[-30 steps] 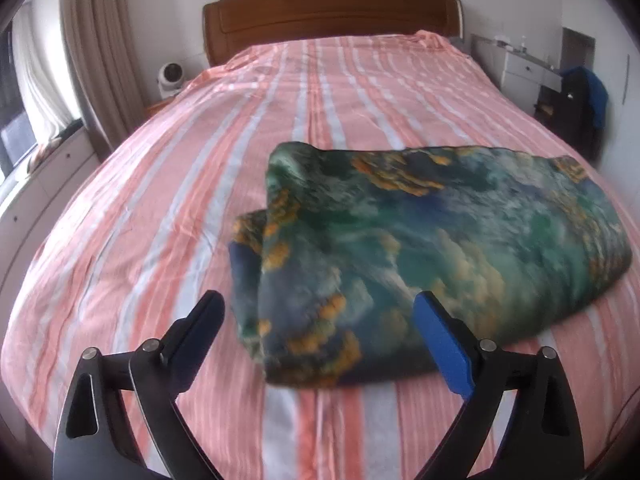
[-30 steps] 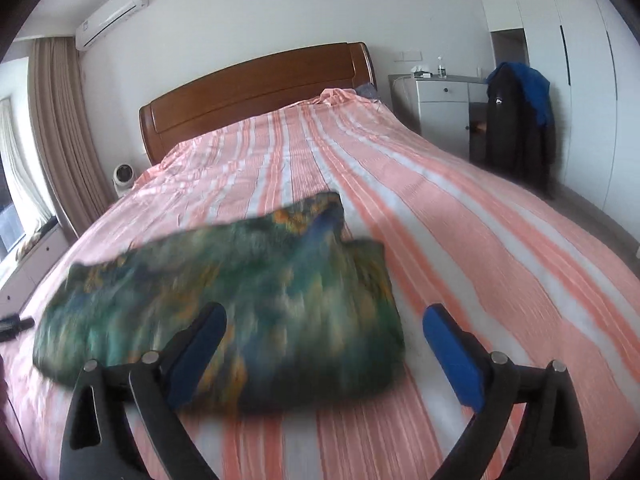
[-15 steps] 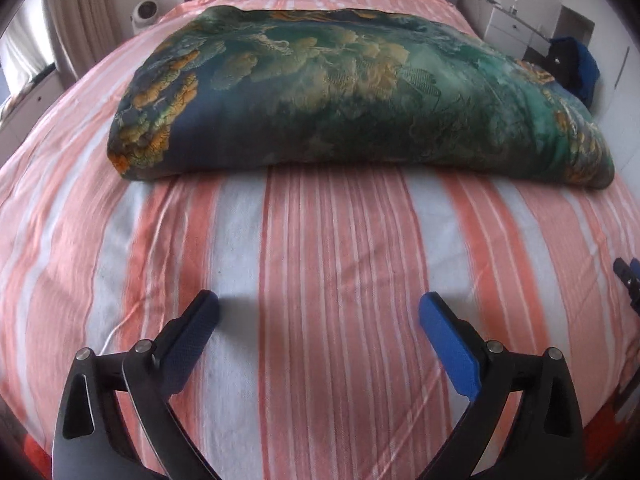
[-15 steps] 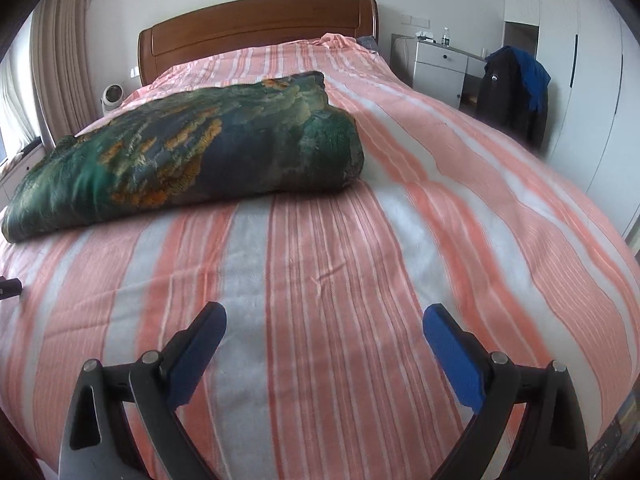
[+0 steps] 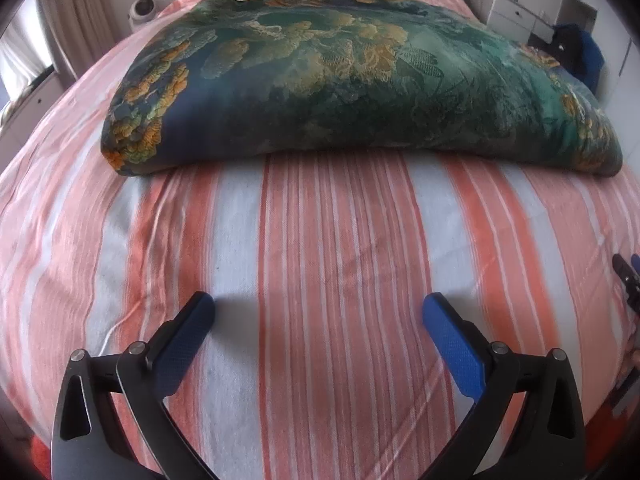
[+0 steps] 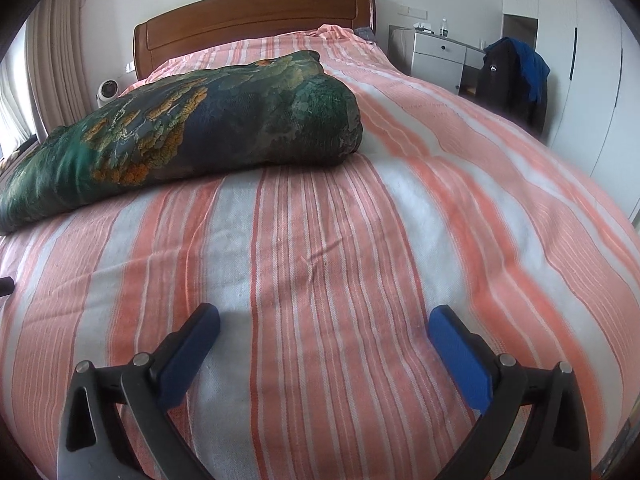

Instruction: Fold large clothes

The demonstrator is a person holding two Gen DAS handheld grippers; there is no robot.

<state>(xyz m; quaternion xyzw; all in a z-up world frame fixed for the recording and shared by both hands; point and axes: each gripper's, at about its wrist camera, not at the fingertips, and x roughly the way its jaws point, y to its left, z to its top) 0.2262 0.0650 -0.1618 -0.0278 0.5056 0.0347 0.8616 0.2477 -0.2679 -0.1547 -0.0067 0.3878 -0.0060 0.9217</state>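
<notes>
A folded garment in dark green and blue with orange and gold patterning lies as a thick flat bundle across the bed. The right wrist view shows the same garment at upper left. My left gripper is open and empty, low over the striped bedspread, well short of the bundle's near edge. My right gripper is open and empty too, hovering over the bedspread in front of the bundle's right end. The right gripper's tip peeks in at the left view's right edge.
A wooden headboard closes the far end of the bed. A white drawer unit and a chair draped with dark and blue clothes stand to the right. Curtains and a small white fan are at left.
Both grippers have drawn back from the bundle and dropped low toward the bed's near edge. The garment lies released on the bedspread, farther from the fingers than a second ago.
</notes>
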